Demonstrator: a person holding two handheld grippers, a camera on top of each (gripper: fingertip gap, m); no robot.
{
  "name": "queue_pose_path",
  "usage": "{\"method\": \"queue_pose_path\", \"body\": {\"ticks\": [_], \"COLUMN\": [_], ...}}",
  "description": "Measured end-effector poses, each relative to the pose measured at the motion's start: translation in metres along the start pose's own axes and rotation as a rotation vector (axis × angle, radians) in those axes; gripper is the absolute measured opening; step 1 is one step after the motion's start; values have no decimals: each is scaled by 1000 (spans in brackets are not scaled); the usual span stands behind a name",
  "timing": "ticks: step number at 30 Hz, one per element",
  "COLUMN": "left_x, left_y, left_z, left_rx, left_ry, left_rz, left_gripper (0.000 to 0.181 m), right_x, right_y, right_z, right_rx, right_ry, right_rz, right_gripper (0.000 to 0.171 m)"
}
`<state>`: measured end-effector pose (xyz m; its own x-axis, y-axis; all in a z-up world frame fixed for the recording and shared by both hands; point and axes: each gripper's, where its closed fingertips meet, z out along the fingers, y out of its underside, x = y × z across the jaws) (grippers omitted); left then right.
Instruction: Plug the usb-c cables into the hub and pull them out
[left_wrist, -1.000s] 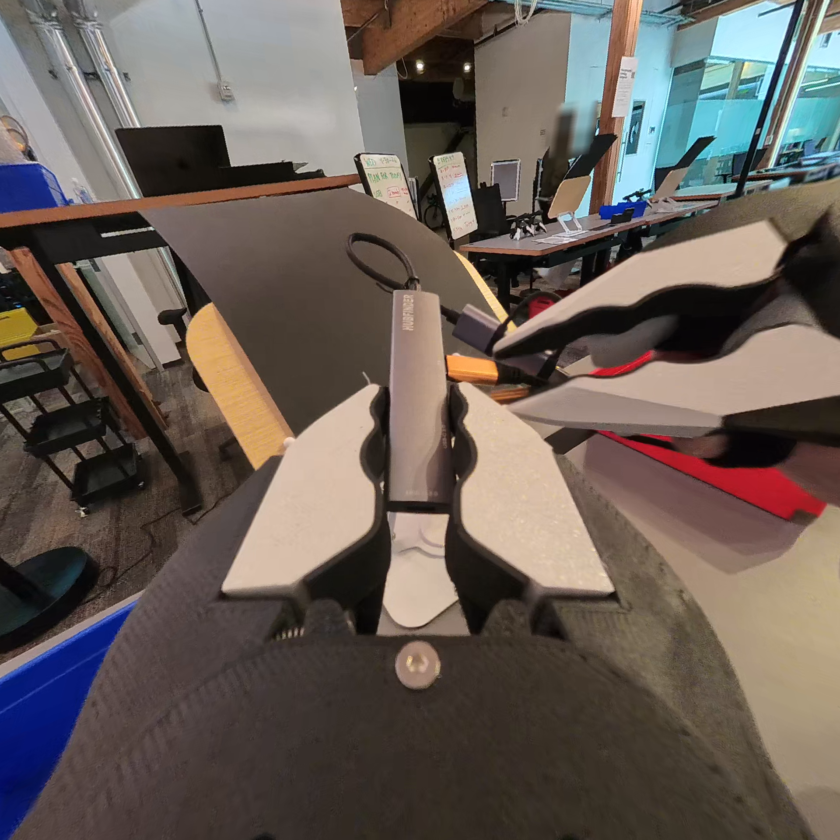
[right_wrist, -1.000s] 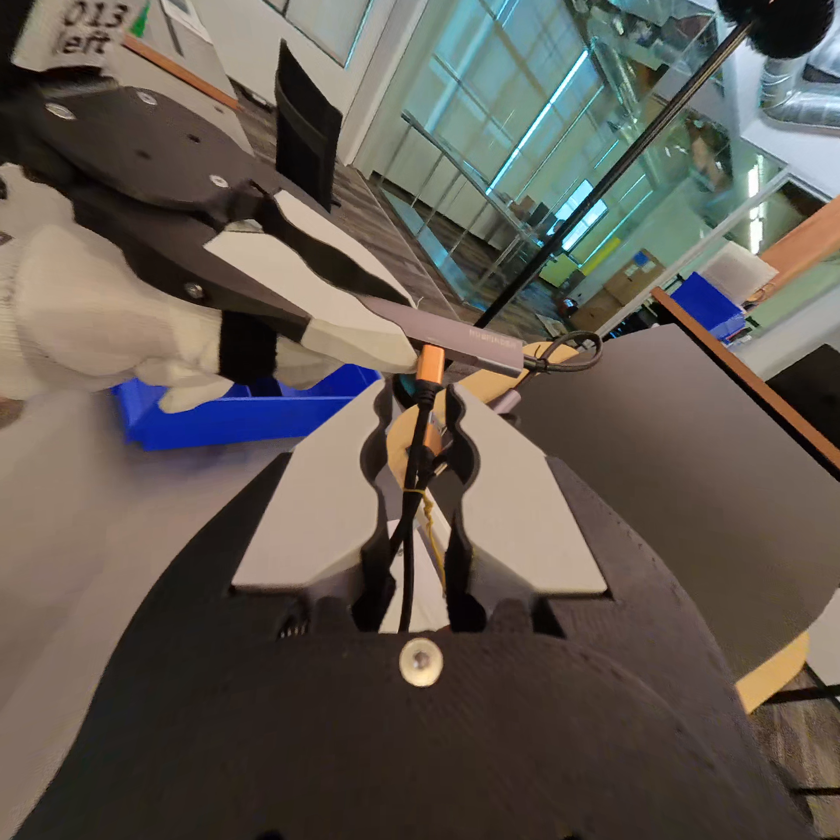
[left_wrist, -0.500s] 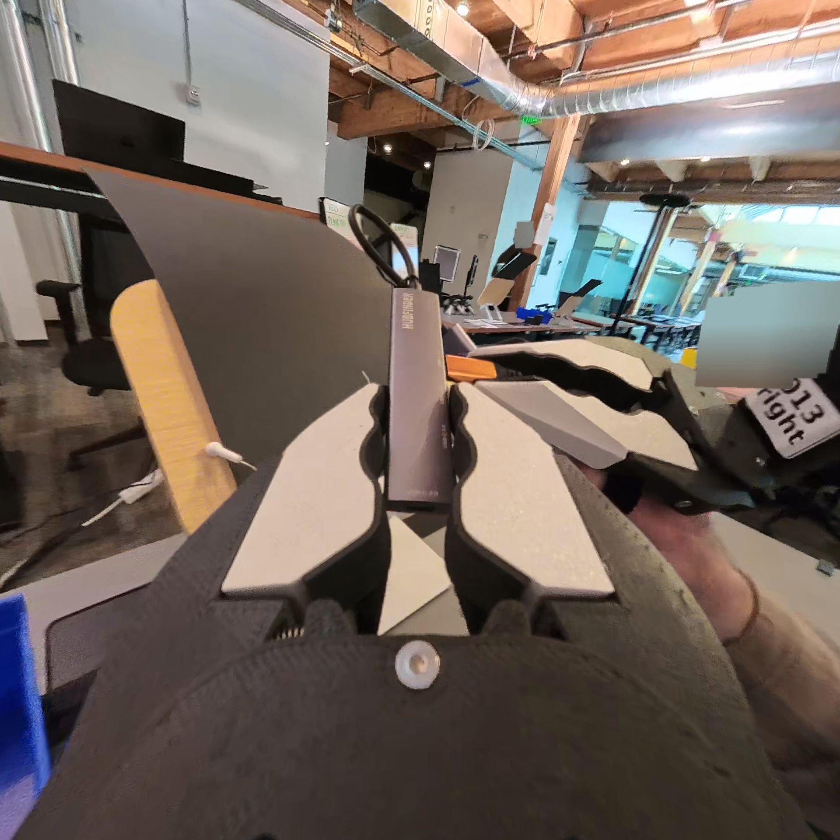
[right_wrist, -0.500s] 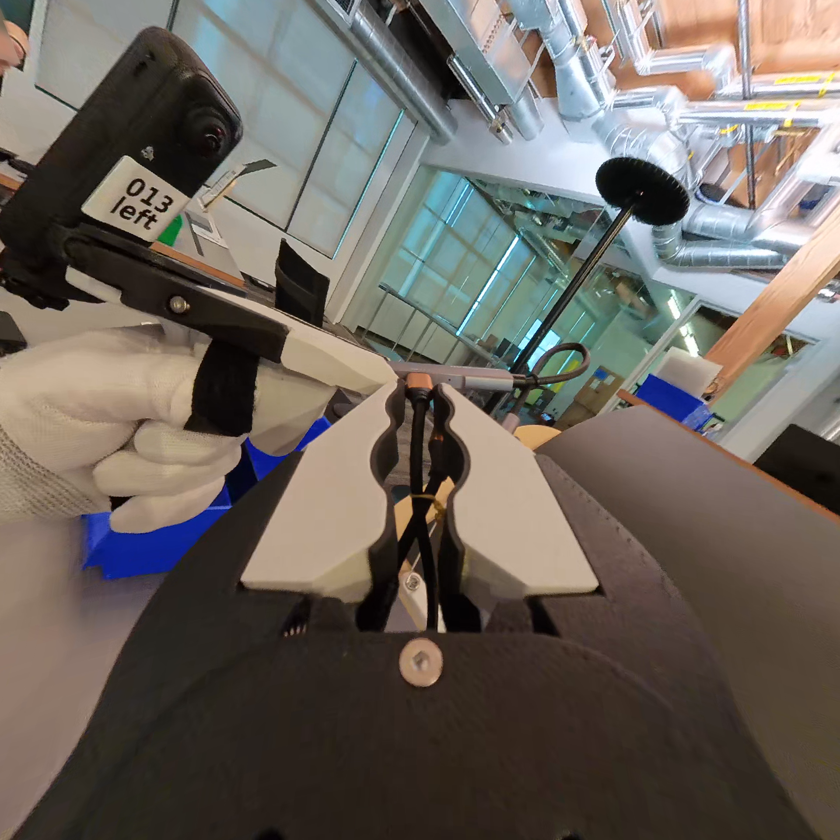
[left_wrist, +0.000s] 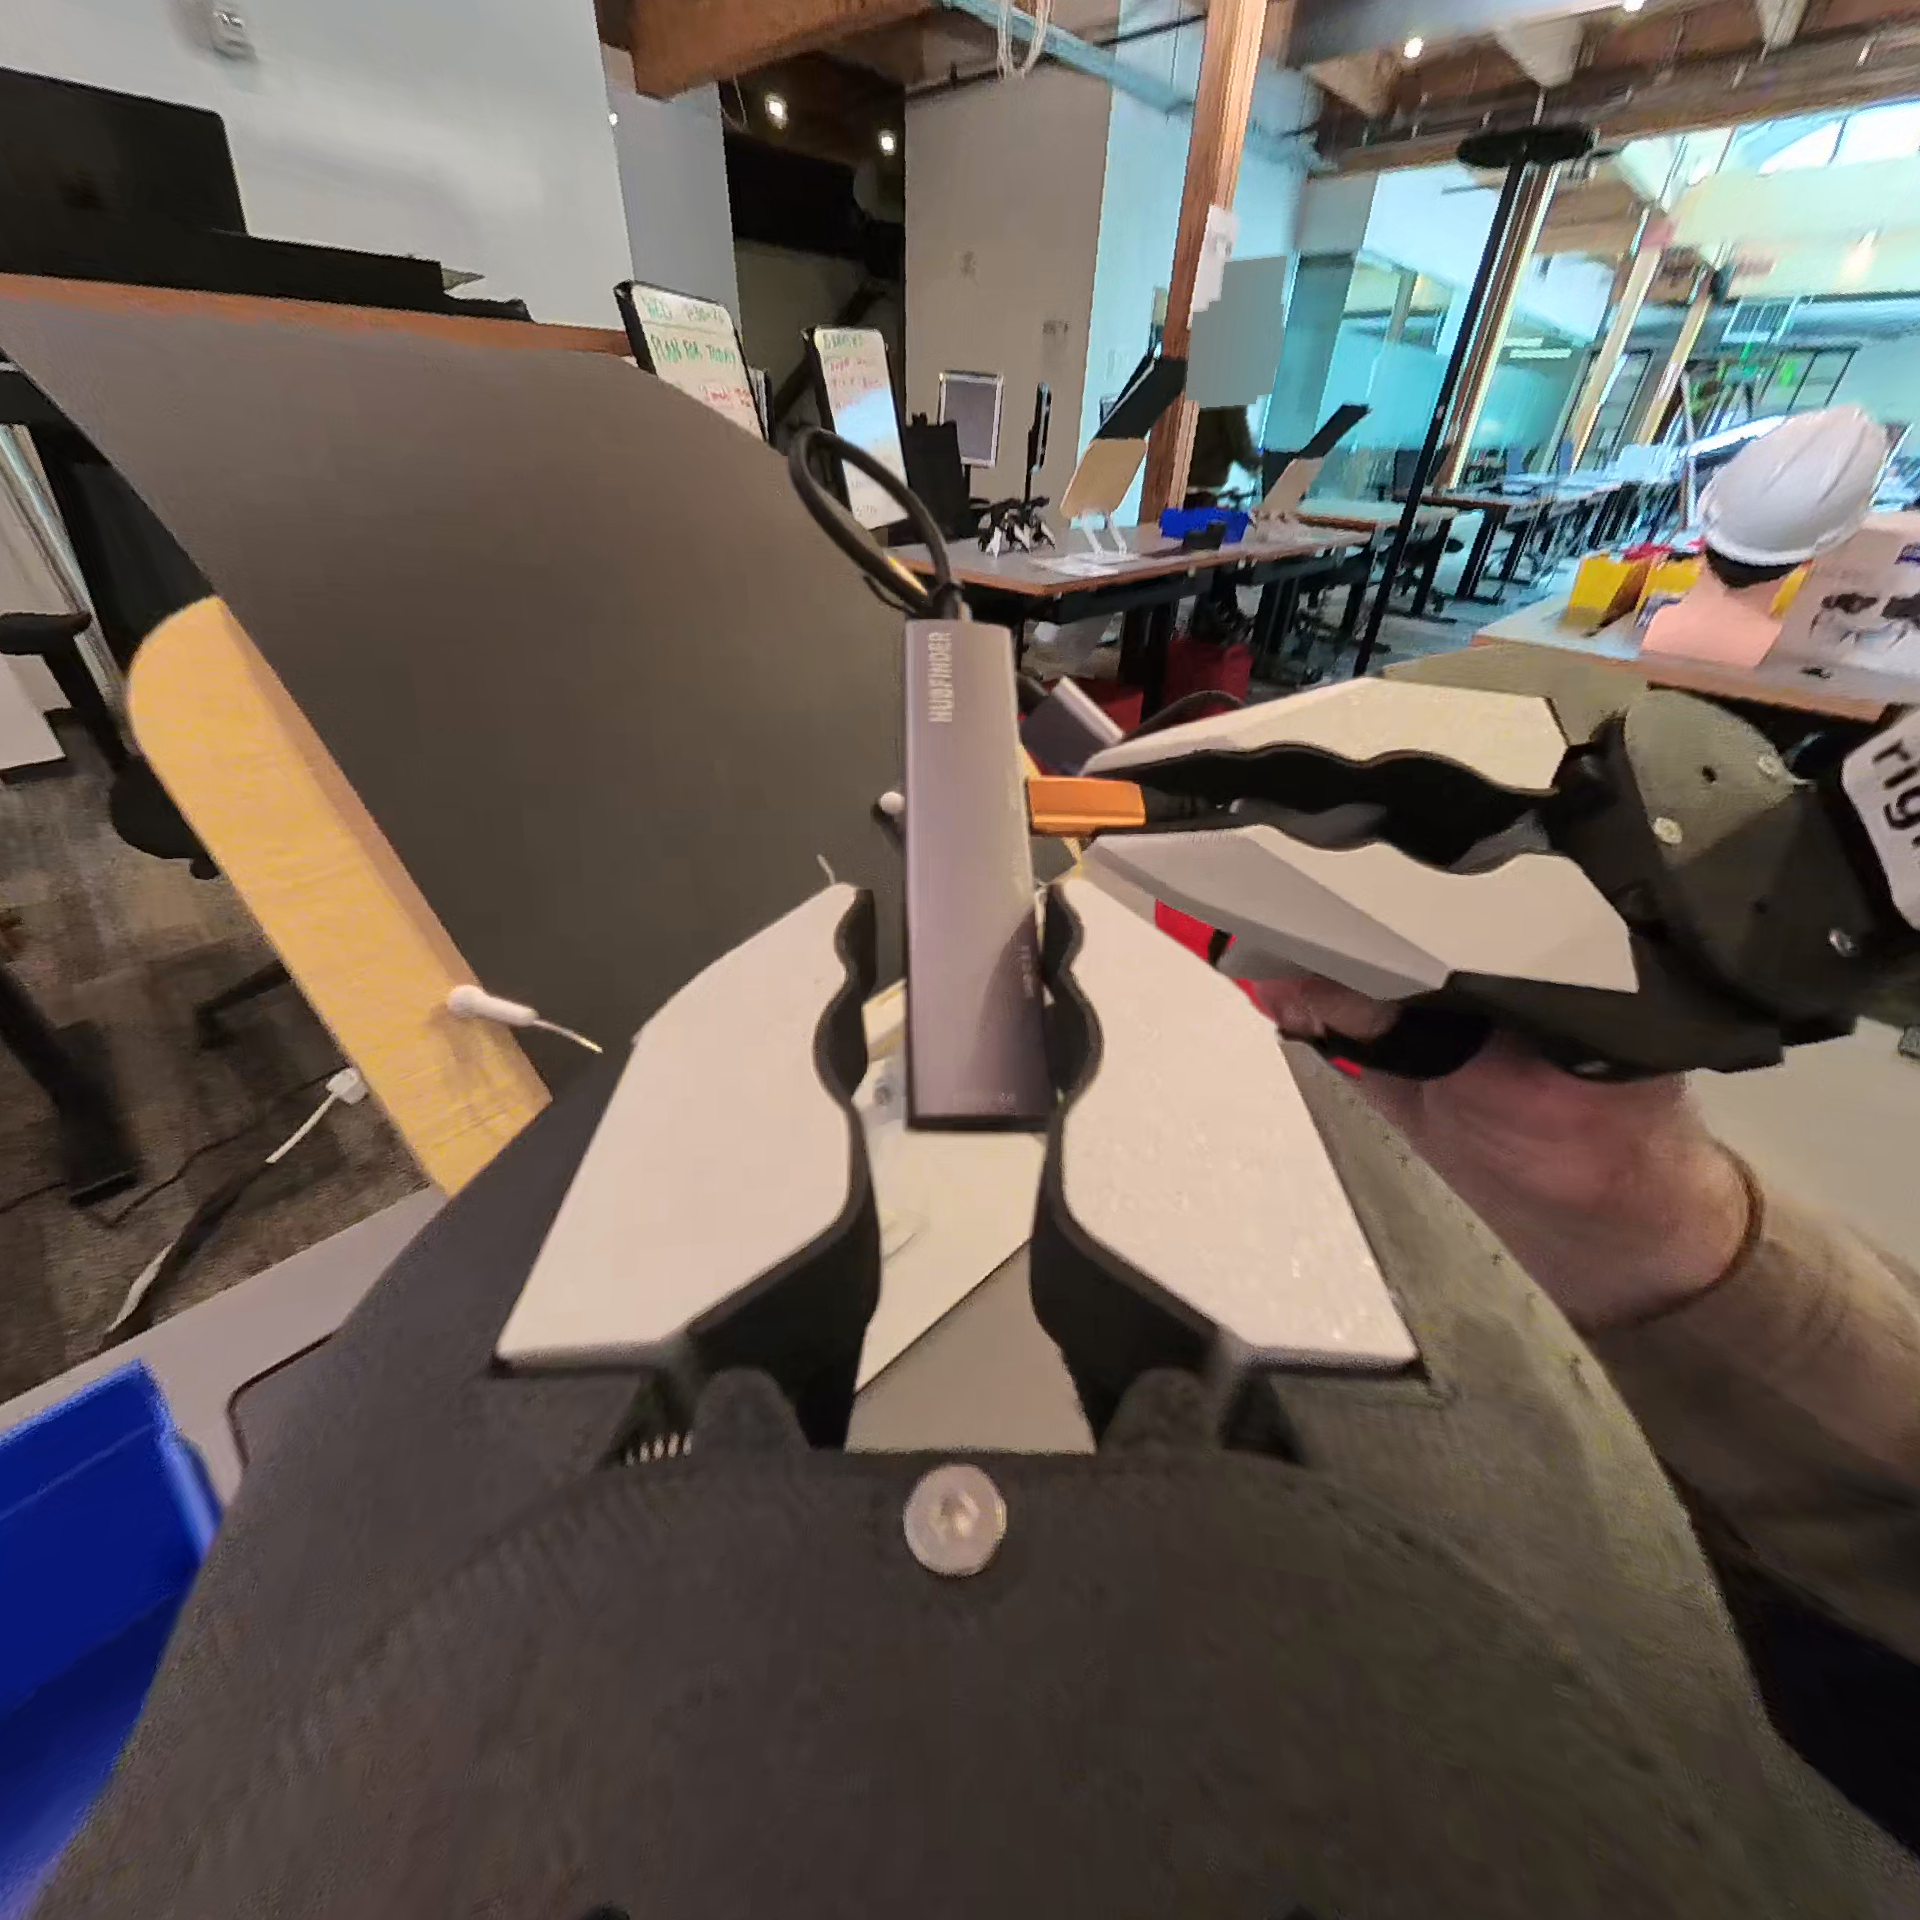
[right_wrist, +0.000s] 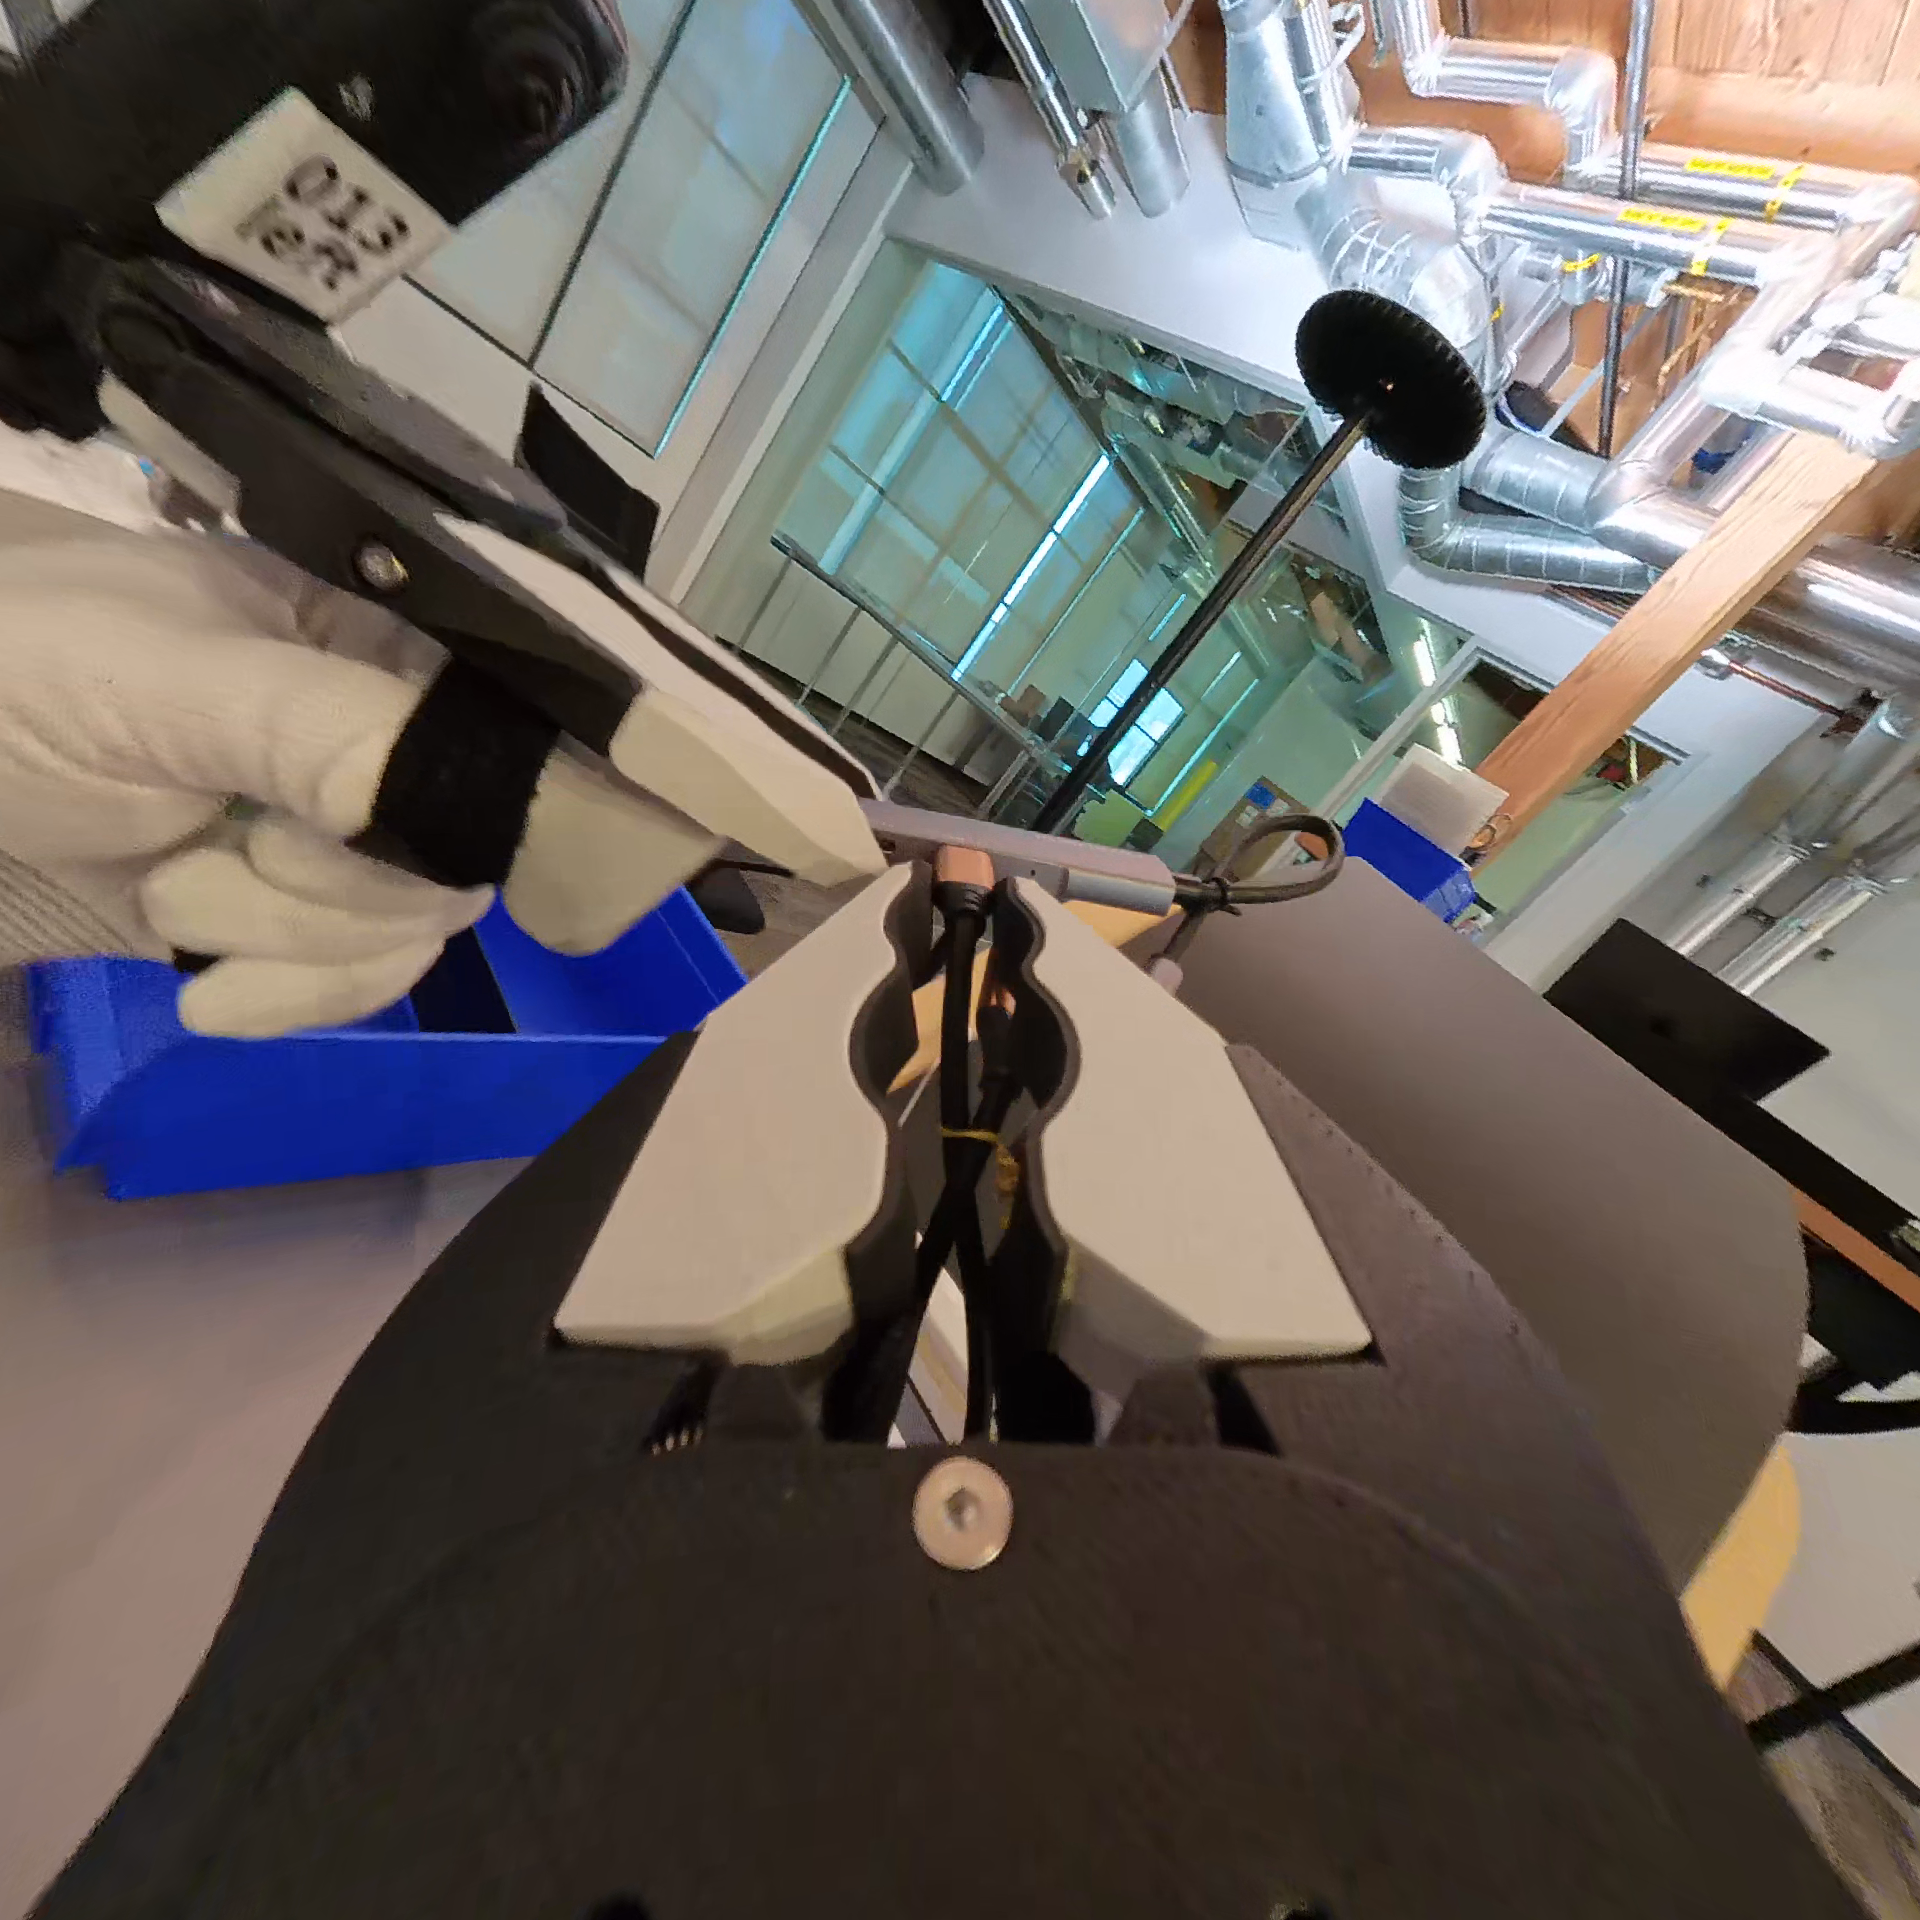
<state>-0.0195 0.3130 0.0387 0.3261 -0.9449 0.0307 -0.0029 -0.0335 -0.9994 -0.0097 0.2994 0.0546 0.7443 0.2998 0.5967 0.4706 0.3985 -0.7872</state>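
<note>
Your left hand-held gripper (left_wrist: 951, 935) has its two pale fingers pressed against the one grey hub (left_wrist: 971, 883), which stands lengthwise between them, its near end down in the throat of the gripper and its far end pointing away from you. One short black lead (left_wrist: 868, 509) loops off that far end. From the right side of the hub, beyond your left fingertips, one orange usb-c plug (left_wrist: 1086, 805) meets its edge; you cannot tell from here how deep it sits in the port. Your right hand-held gripper (left_wrist: 1117, 805) comes in from the right, crosswise to the left one, and its two fingers pinch that plug by its rear part. In the right wrist view the same right hand-held gripper (right_wrist: 951, 883) is closed on the plug's neck, and two cables (right_wrist: 961, 1049) run back between its fingers toward you, tied together by one thin yellow twist (right_wrist: 977, 1138). The hub (right_wrist: 1023, 842) lies across just ahead of those fingertips, held from the left by the other gripper in your white-gloved hand (right_wrist: 239, 769). Below and behind that hand, one blue bin (right_wrist: 343, 1081) sits on the grey surface (right_wrist: 156, 1403). One dark curved panel (left_wrist: 499, 623) stands beyond both grippers.
</note>
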Motion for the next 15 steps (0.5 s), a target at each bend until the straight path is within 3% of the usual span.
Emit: {"method": "queue_pose_path", "body": {"ticks": [3,8,11,15], "left_x": [-3,0,1,-10], "left_y": [-4,4,17,9], "left_z": [-12,-36,-31,-18], "left_rx": [-46,-210,-291,-174], "left_ry": [16,32,46,40], "left_rz": [40,161,85,-59], "left_gripper": [43,48,62,64], "right_x": [0,-28,-29,-46], "right_y": [3,12,13,13], "right_z": [-5,-15,-14,-6], "right_rx": [11,-80,-146,-200], "right_ry": [-43,-263,-216,-189], "right_rz": [0,-163,-294,-463], "right_gripper": [9,9,9,8]}}
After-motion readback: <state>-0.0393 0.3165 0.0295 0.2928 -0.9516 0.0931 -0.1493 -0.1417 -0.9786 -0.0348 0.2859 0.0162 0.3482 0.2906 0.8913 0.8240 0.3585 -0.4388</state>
